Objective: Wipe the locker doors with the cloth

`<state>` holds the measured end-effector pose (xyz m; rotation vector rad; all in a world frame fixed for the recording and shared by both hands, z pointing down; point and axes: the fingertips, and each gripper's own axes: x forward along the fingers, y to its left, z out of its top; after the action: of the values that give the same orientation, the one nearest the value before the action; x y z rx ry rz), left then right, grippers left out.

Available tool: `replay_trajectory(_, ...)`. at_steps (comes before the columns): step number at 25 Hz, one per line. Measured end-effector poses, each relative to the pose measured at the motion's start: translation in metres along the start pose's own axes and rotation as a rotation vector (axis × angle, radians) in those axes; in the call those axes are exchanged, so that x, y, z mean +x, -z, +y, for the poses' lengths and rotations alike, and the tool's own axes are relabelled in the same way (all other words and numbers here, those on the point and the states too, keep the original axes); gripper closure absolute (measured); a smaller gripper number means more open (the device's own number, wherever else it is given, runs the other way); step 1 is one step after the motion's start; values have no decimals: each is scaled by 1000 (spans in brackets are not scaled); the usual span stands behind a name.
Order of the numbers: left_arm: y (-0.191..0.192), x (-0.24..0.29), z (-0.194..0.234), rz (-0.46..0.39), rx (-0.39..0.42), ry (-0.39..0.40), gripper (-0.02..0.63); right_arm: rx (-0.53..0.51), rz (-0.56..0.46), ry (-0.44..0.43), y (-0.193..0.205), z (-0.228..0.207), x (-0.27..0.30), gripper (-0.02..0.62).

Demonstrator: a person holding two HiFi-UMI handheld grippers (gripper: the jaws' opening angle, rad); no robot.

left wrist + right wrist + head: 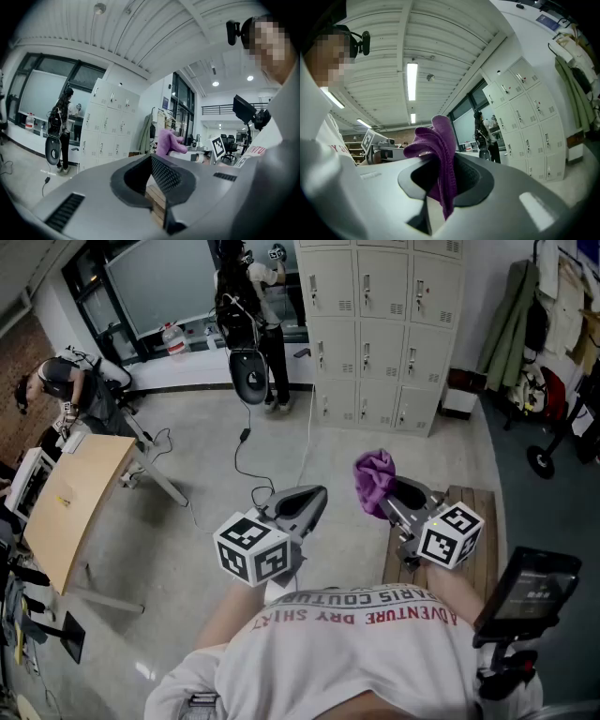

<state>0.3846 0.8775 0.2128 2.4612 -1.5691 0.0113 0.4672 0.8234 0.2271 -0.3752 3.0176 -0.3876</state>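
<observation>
Right claw (pixel 389 500) (pinching purple cloth (pixel 375 478)) points forward beside closed left claw (pixel 310 502).

Purple cloth (pixel 374 479), cream lockers (pixel 384 334) (grey handles), tan table (pixel 80 493), grey floor (pixel 206 437)

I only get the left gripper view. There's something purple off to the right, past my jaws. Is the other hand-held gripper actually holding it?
Observer: Yes. The right gripper view shows the right hand-held gripper shut on the purple cloth, which bunches above the jaws.
Operator: Is it on a locker door yet?
Observer: No. In the head view the cloth is clear of the lockers, with open floor between.
Operator: Anyone besides the person by the lockers?
Observer: Yes. Another person bends over at the far left, near a wooden table.
</observation>
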Motion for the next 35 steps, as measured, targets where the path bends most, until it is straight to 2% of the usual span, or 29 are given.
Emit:
replay_trajectory(12,4,-6,-1,7,-25,-8,606,35,15,-6,3,5,1,520)
replay_trajectory(18,4,-10,-6,-4,-4,-7,606,70,-16,-28,6,10,-5,518)
replay_trajectory(25,10,-1,7,-1,-3,-27,606,49,-18,-19,8,-1,-1,518)
replay_trajectory(30,16,17,44,10,-12,-19,606,52,-13,-6,20,-27,31,518)
replay_trajectory(35,25,61,117,41,-41,-6,606,77,15,17,35,-84,93,518)
